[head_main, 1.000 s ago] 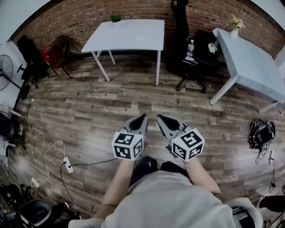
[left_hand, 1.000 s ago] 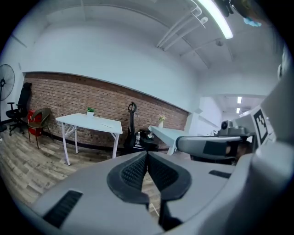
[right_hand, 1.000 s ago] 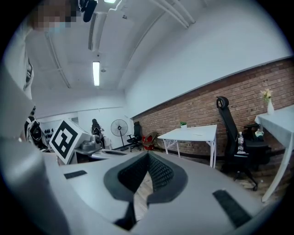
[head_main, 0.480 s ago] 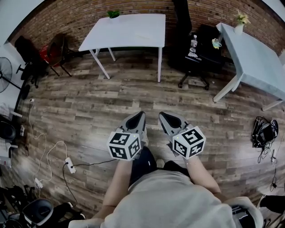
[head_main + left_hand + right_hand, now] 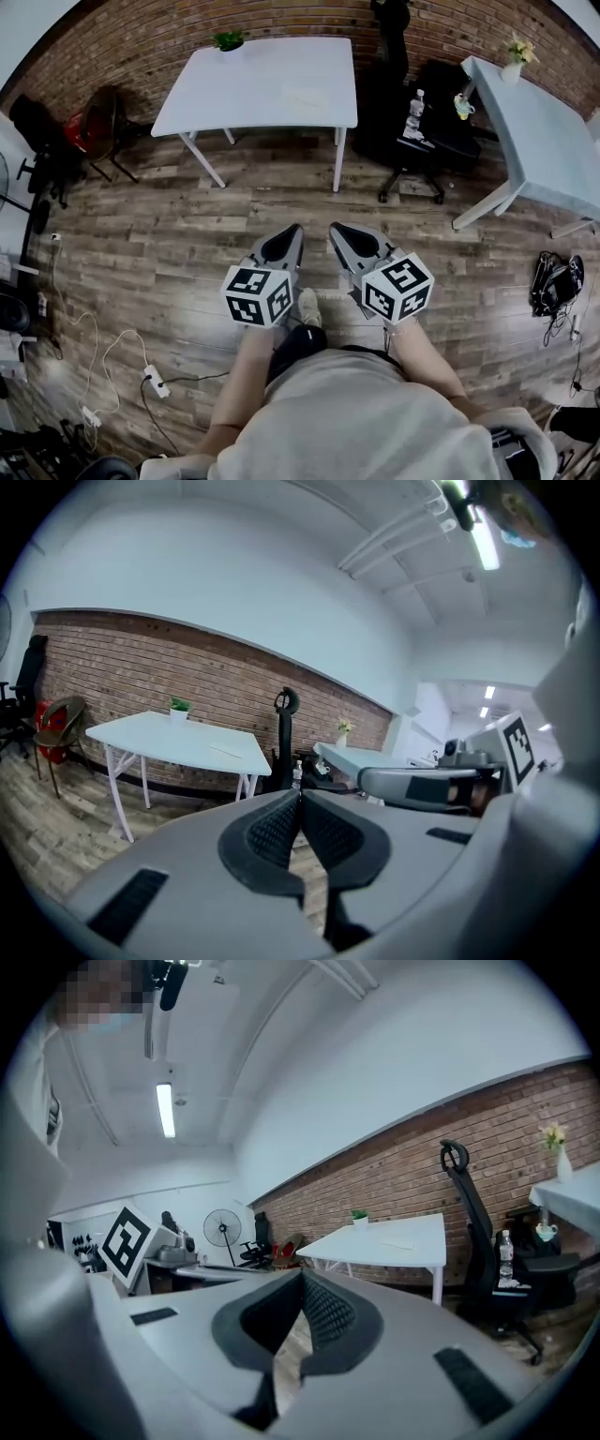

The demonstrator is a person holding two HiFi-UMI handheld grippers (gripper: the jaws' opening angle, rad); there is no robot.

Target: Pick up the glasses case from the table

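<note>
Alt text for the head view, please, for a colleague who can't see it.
The left claw and right claw are shut and empty, held side by side above a wood floor, pointing toward a white table by a brick wall. A small pale item, possibly the glasses case, lies on it.

Centre rear, against brick wall (image 5: 141,33): surface (image 5: 253,80), with potted plant (image 5: 228,40) at back left corner and glasses case (image 5: 307,97) near right edge. Right of it: office chair (image 5: 441,136) bearing bottle (image 5: 415,101); further right, second surface (image 5: 553,141). Foreground, side by side over floor (image 5: 187,234), well short of both: left hand-held gripper (image 5: 292,231), right hand-held gripper (image 5: 337,229).
</note>
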